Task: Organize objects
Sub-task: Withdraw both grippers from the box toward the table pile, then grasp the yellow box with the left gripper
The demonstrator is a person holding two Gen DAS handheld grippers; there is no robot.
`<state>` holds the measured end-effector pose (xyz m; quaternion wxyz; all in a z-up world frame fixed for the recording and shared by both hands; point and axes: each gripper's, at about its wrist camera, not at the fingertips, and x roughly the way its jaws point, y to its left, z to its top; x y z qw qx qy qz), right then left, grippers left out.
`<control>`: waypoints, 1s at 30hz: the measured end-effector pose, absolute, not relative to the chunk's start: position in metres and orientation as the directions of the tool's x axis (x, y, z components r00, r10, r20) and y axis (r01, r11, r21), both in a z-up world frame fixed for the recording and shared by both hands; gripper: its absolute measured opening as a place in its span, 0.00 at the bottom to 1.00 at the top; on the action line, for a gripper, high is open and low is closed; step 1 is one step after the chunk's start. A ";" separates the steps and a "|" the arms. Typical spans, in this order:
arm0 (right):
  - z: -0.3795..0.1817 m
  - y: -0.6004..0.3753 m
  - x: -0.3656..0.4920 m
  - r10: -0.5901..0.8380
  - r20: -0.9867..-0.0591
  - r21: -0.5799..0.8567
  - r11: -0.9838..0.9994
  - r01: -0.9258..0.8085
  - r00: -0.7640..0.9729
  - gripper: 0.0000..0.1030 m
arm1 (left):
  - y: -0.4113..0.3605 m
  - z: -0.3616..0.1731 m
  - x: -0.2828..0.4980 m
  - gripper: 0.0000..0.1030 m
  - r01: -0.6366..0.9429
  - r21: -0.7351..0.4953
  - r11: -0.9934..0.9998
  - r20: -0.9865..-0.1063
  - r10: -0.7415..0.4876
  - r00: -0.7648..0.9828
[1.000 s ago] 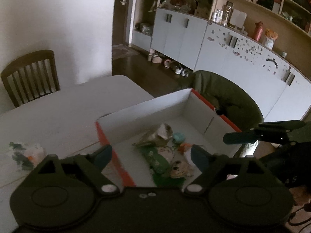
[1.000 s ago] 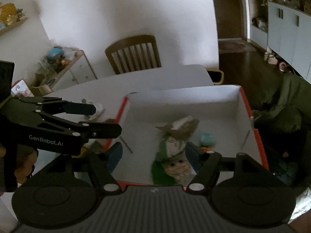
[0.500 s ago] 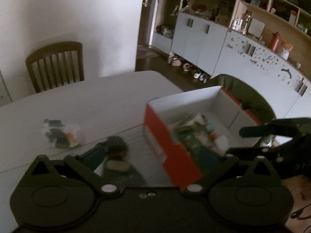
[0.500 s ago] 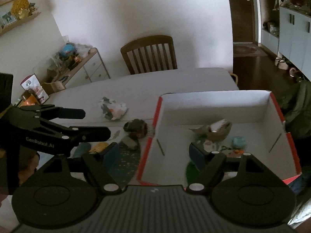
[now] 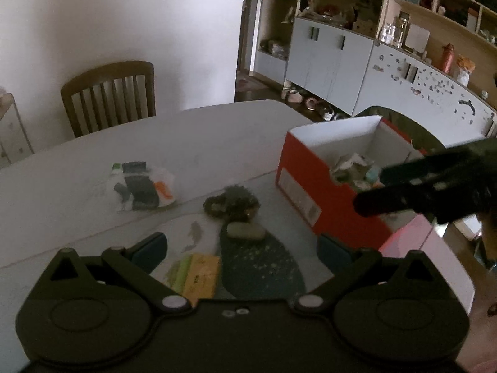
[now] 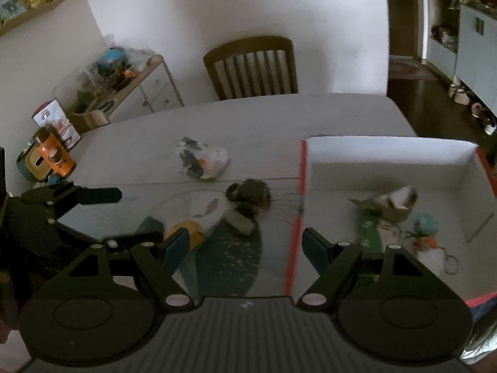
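Left wrist view: boxy red cardboard box [image 5: 307,183], crinkly plastic packet [image 5: 144,186].

Setting: a lived-in home, dining and living area. A pale table [image 5: 93,161] is seen with a slatted wooden chair [image 5: 108,96] set against a white wall. A long run of grey cupboards [image 5: 329,59] under open wooden shelves [image 5: 441,3] is crowded with jars, bottles and household clutter. Shoes [image 5: 298,94] are left on the dark floor by the cupboards. A low drawer unit [image 6: 146,90] is heaped with what appear to be toys, though blurred. A doorway [image 6: 403,15] is shown beyond.
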<state>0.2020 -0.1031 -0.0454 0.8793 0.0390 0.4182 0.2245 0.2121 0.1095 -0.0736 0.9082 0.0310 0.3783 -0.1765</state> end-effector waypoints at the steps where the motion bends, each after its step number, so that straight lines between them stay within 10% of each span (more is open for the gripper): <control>1: -0.046 -0.096 0.204 0.427 -0.720 0.250 0.895 -0.369 0.547 0.77 | 0.112 -0.077 0.211 0.99 0.347 -0.069 0.935 -0.699 -0.293 0.652; 13: -0.088 -0.024 0.242 0.403 -0.799 0.259 0.900 -0.350 0.446 0.77 | 0.132 -0.124 0.219 0.98 0.353 -0.076 0.932 -0.739 -0.291 0.608; 30: -0.156 0.003 0.295 0.260 -0.885 0.161 0.950 -0.269 0.386 0.77 | 0.128 -0.161 0.236 0.69 0.352 -0.033 0.935 -0.778 -0.245 0.579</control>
